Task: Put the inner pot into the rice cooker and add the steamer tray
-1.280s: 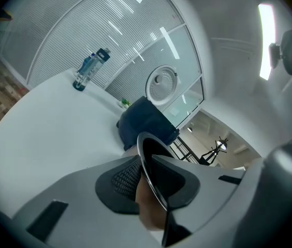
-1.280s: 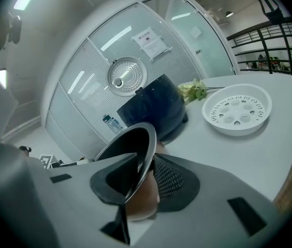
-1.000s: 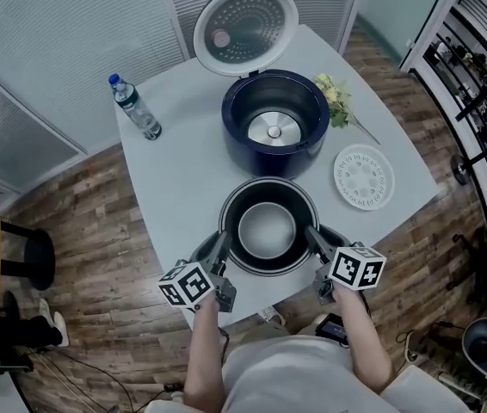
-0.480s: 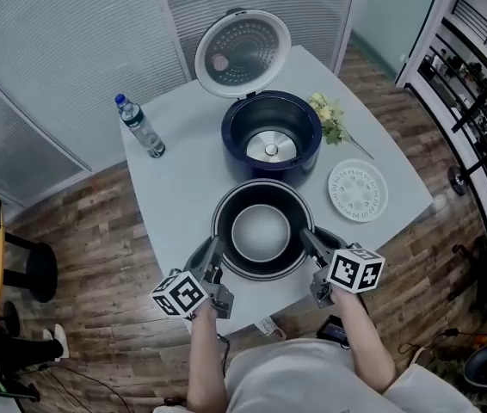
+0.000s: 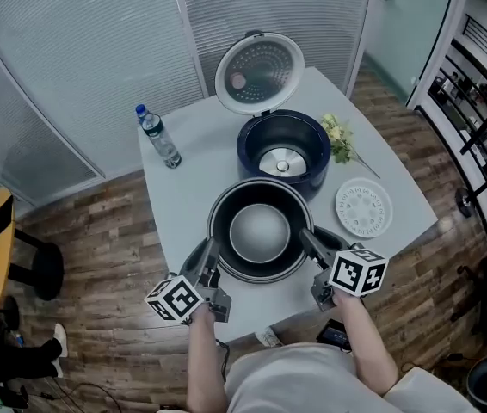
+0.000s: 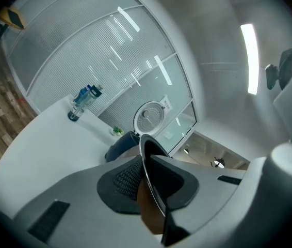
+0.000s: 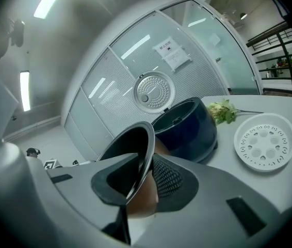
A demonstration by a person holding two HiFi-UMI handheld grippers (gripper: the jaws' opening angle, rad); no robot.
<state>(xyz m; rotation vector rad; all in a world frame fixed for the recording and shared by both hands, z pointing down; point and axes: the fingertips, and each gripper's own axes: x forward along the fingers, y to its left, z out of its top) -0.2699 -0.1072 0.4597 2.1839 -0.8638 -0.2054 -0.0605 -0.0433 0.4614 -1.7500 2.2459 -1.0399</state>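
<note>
While the left gripper [image 5: 210, 261] pinches the rim of the inner pot [image 5: 261, 231] at its 8 o'clock and the right gripper [image 5: 311, 246] pinches it at 4 o'clock, jaws nearly closed, the pot hangs between them; the open rice cooker [image 5: 245, 157] lies just beyond at 12 o'clock, equally near both.

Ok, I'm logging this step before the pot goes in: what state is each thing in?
inner pot, empty, gripped at its rim on both sides
left gripper, shut on the pot's rim
right gripper, shut on the rim
rice cooker, lid open, empty
steamer tray, flat on the table
water bottle, upright, capped
</note>
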